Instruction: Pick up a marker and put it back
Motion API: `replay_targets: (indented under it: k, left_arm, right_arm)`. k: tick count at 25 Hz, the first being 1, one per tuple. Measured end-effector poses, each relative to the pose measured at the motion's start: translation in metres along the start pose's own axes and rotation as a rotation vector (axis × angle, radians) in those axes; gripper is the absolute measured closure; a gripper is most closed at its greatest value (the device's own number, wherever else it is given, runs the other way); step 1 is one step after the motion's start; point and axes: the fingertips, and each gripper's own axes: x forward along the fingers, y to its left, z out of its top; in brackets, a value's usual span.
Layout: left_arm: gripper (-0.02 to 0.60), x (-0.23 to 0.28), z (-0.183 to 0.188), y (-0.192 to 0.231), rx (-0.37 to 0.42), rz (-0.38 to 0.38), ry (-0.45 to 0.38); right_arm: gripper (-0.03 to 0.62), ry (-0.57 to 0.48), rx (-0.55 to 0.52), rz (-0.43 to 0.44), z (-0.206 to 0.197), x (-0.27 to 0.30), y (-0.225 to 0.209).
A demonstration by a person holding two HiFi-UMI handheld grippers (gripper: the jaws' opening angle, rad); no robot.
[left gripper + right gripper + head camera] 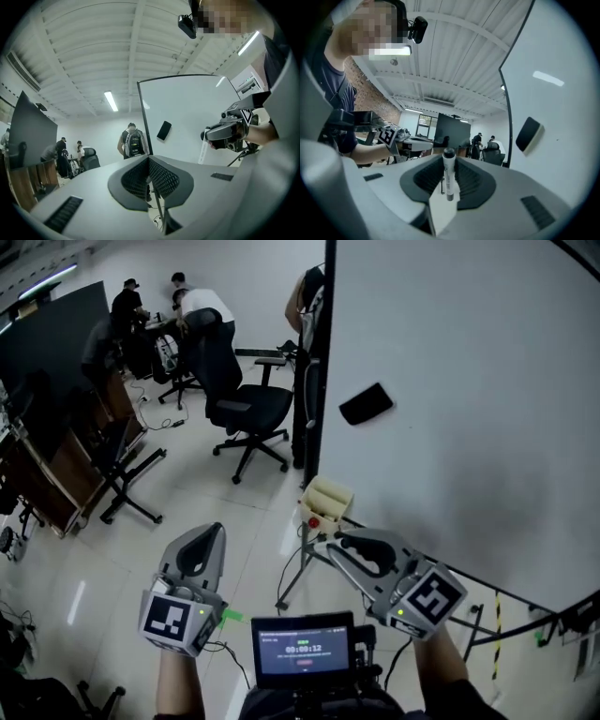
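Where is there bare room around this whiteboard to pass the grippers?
Whiteboard: bare everywhere right of and below the eraser. Floor between office chair and left gripper: open. Crowded at the board's lower-left corner, where the tray sits just beyond the right gripper with its marker.

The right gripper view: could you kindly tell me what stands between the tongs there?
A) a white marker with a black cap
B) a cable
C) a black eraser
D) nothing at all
A: the marker, white with a black cap, stands upright, clamped between the pads of the right tongs, while the eraser sits on the whiteboard.
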Motion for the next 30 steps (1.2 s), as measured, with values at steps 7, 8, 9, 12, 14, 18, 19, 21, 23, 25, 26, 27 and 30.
replay_targets:
  k: [7, 8, 9, 12, 14, 18, 19, 21, 23, 25, 26, 27, 30]
  left_arm:
    - [0.581, -0.001, 0.018, -0.110, 0.099, 0.147, 0.070]
    - [0.581, -0.004, 0.017, -0.126, 0.107, 0.160, 0.095]
    - [0.581, -0.006, 0.018, -0.140, 0.107, 0.174, 0.115]
    - [0.581, -0.019, 0.021, -0.163, 0.107, 0.224, 0.154]
    - [0.581, -0.032, 0.023, -0.171, 0.123, 0.260, 0.184]
    - [0.581, -0.047, 0.026, -0.181, 0.127, 0.304, 0.201]
    - [0.581, -0.049, 0.025, -0.182, 0.121, 0.308, 0.194]
    - [0.581, -0.055, 0.022, -0.182, 0.105, 0.315, 0.182]
    - [0.581, -0.060, 0.016, -0.179, 0.088, 0.315, 0.177]
    - [0.581, -0.066, 0.005, -0.178, 0.073, 0.300, 0.183]
    - [0.581, -0.070, -0.002, -0.179, 0.067, 0.287, 0.186]
    - [0.581, -0.074, -0.008, -0.181, 0.061, 0.273, 0.188]
    - [0.581, -0.087, -0.010, -0.184, 0.053, 0.224, 0.167]
  right_arm:
    - [0.503, -0.067, 0.043, 0.141, -0.012, -0.111, -0.024]
    - [0.503, -0.073, 0.063, 0.163, -0.014, -0.125, -0.026]
    - [0.503, -0.075, 0.078, 0.183, -0.016, -0.136, -0.029]
    - [0.503, -0.091, 0.098, 0.239, -0.021, -0.151, -0.034]
    - [0.503, -0.106, 0.110, 0.272, -0.020, -0.153, -0.031]
    - [0.503, -0.105, 0.079, 0.298, -0.019, -0.155, -0.020]
    - [0.503, -0.101, 0.064, 0.302, -0.021, -0.155, -0.016]
    - [0.503, -0.092, 0.045, 0.314, -0.024, -0.153, -0.006]
    - [0.503, -0.091, 0.046, 0.330, -0.022, -0.153, 0.006]
    - [0.503, -0.091, 0.041, 0.343, -0.019, -0.156, 0.020]
    - [0.503, -0.079, 0.030, 0.337, -0.021, -0.158, 0.028]
    - [0.503, -0.058, 0.017, 0.323, -0.024, -0.160, 0.034]
    - [0.503, -0.016, 0.001, 0.264, -0.029, -0.161, 0.049]
